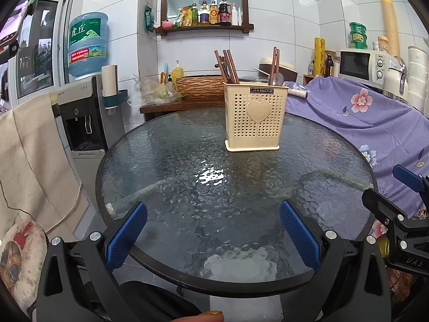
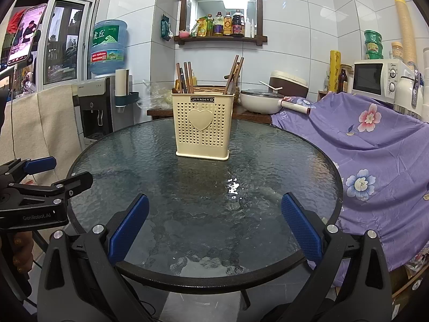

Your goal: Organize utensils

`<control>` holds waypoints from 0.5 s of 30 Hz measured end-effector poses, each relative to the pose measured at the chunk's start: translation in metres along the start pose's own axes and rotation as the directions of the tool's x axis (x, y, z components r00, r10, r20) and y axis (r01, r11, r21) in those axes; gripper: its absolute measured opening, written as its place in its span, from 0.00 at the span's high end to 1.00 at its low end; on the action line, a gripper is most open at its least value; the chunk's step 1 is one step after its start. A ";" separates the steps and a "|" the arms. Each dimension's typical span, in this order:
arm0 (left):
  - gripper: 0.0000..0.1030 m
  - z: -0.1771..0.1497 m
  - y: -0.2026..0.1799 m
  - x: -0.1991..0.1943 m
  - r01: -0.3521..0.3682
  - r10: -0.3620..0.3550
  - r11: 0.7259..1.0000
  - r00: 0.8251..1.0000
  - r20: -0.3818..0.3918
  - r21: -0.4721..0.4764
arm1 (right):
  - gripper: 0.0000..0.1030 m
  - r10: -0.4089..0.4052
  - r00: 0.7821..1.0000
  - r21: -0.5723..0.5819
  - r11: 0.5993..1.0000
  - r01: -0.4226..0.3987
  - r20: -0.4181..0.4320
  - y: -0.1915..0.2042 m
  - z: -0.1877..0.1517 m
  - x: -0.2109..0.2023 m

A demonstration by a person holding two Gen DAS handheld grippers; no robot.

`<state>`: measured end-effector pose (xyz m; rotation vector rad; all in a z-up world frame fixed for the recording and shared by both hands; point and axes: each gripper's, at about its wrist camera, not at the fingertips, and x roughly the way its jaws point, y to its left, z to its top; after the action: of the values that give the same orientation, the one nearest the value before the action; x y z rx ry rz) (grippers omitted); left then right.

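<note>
**Both grippers spread wide at the table's near rim, holder upright beyond**

In the left wrist view, the left gripper (image 1: 213, 234) fills the lower part of the frame, its blue-padded fingers (image 1: 126, 234) spread wide with nothing between them, over the near rim of the round glass table (image 1: 166, 161). The right gripper (image 1: 388, 187) enters at the right edge, its state unclear from there. In the right wrist view, the right gripper (image 2: 214, 230) sits low centre, equally spread and empty.

The cream utensil holder (image 2: 203, 130) stands upright above centre, on the far half of the table, well apart from both grippers. Brown chopsticks (image 2: 185, 77) lean in its left compartment; more sticks and a spoon (image 2: 232, 80) lean at its right.
</note>
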<state>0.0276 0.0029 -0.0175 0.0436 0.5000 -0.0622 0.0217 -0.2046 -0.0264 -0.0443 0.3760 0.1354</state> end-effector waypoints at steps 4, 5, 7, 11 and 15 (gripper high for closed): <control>0.06 0.000 0.000 0.000 -0.002 0.002 1.000 1.000 0.001 0.002 | 0.06 0.000 1.000 0.000 1.000 0.000 0.000 0.000 0.000 0.000; 0.06 0.000 0.000 0.000 -0.002 0.002 1.000 1.000 0.001 0.002 | 0.06 0.000 1.000 0.000 1.000 0.000 0.000 0.000 0.000 0.000; 0.06 0.000 0.000 0.000 0.000 0.000 1.000 1.000 0.001 0.002 | 0.06 0.001 1.000 0.001 1.000 -0.001 -0.001 0.000 0.000 0.000; 0.06 0.000 0.000 0.000 -0.001 0.001 1.000 1.000 0.000 0.003 | 0.06 0.000 1.000 0.001 1.000 0.000 0.000 0.000 0.000 0.000; 0.06 -0.001 -0.001 0.000 0.000 0.000 1.000 1.000 0.000 0.008 | 0.06 0.002 1.000 0.002 1.000 -0.002 -0.003 -0.001 0.000 0.000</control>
<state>0.0274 0.0021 -0.0182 0.0517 0.5002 -0.0644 0.0219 -0.2051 -0.0269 -0.0425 0.3793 0.1367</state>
